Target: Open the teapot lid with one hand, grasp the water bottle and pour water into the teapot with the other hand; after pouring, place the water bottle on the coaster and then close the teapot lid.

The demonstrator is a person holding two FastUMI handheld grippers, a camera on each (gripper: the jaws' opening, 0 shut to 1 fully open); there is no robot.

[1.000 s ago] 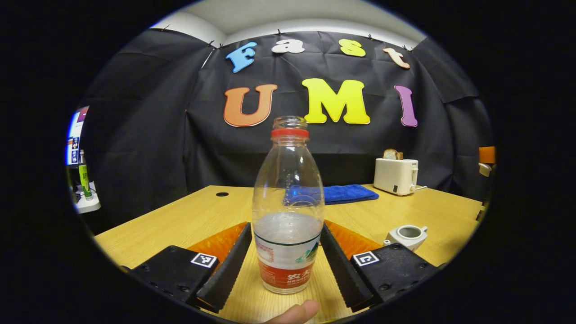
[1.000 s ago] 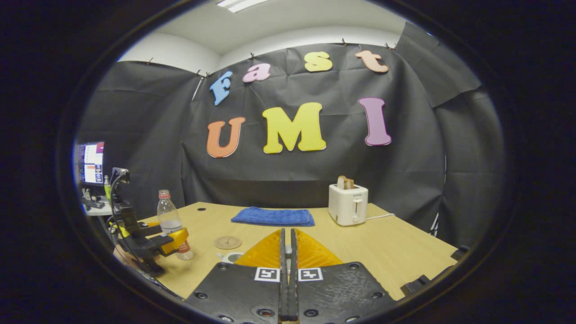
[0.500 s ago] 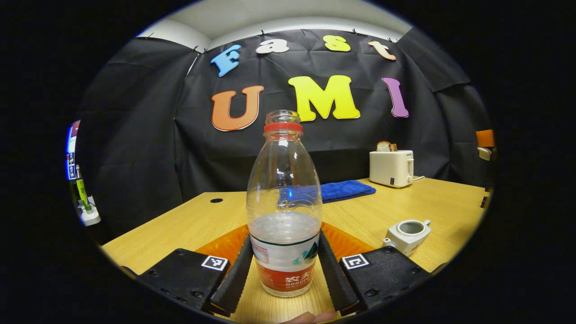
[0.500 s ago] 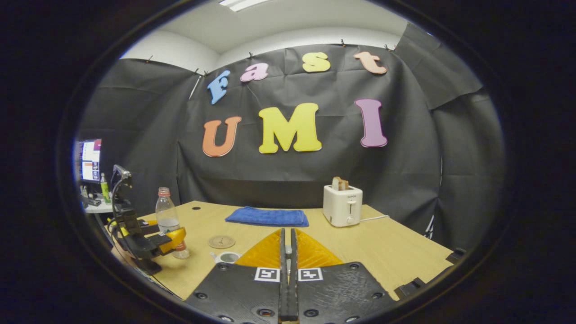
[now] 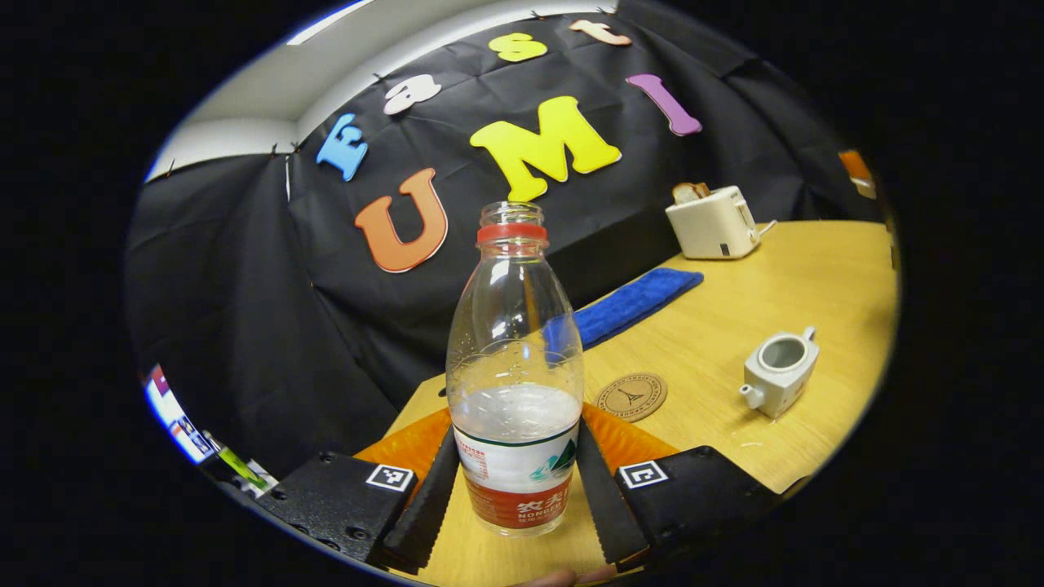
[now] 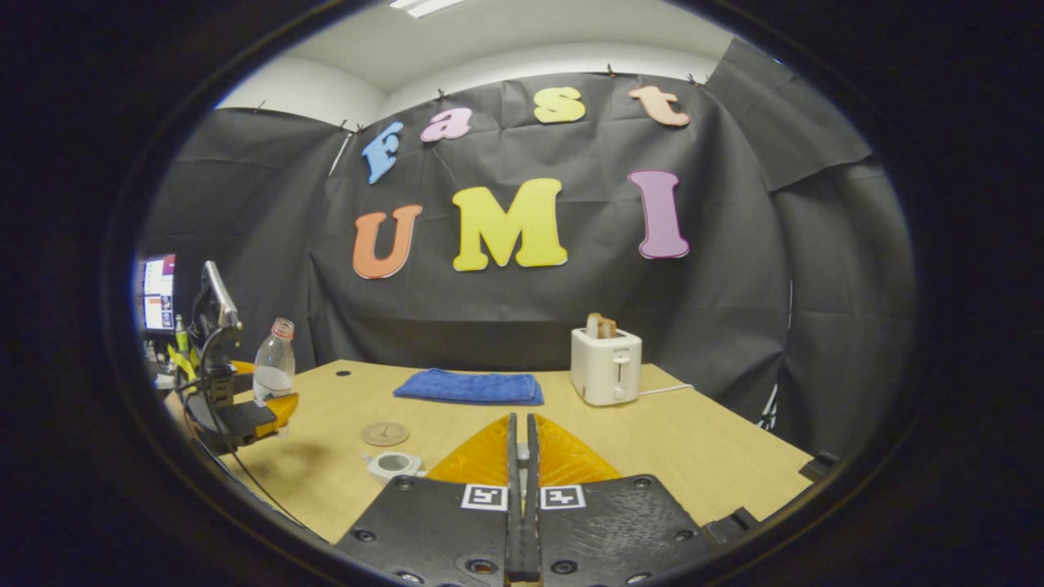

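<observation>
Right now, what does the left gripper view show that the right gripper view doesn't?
Left gripper view: the water bottle close up, clamped in the left gripper, water partway up. Right gripper view: the right gripper, fingers together, above the table. Both: the lidless teapot, coaster, blue towel and toaster on the table.

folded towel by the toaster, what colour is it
Blue; the folded towel shows best in the right gripper view.

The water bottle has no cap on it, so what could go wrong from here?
The water bottle, clamped low by the left hand-held gripper, may tip or slip while tilting. The teapot has a small open mouth, so water could miss and wet the table or the coaster beside it.
</observation>
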